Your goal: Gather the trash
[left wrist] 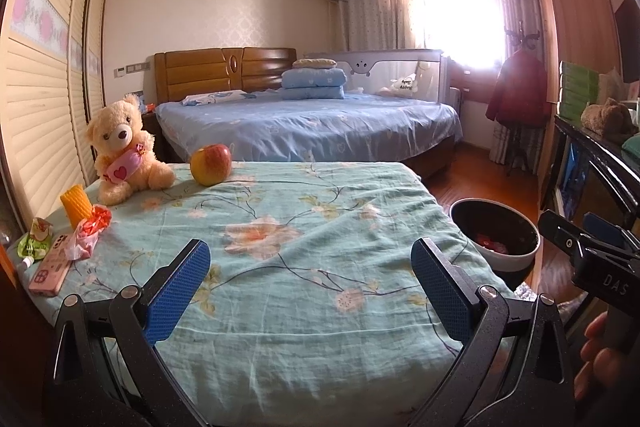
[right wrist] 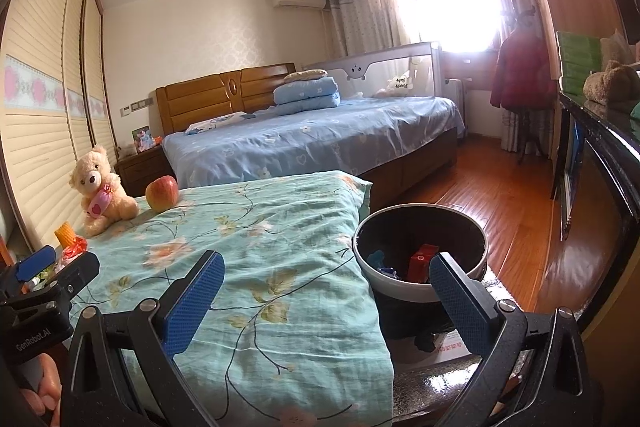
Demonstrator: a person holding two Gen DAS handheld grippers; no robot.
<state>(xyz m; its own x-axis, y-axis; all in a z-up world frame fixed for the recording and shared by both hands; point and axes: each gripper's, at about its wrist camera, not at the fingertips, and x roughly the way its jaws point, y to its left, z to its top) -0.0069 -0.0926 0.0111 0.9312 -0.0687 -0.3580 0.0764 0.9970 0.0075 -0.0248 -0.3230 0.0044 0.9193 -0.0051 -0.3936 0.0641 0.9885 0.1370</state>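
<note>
Both your left gripper [left wrist: 310, 287] and right gripper [right wrist: 326, 299] gape empty; at nine o'clock, pinch the light, crinkly wrapper [left wrist: 86, 237] by its gathered middle.

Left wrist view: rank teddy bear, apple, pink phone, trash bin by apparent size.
Largest to smallest as seen:
1. trash bin
2. teddy bear
3. pink phone
4. apple
Phone and apple look close; the phone lies nearer the camera, so that order is unsure.

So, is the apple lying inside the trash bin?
No, the apple sits on the floral sheet beside the teddy bear, while the bin stands on the floor apart.
</note>
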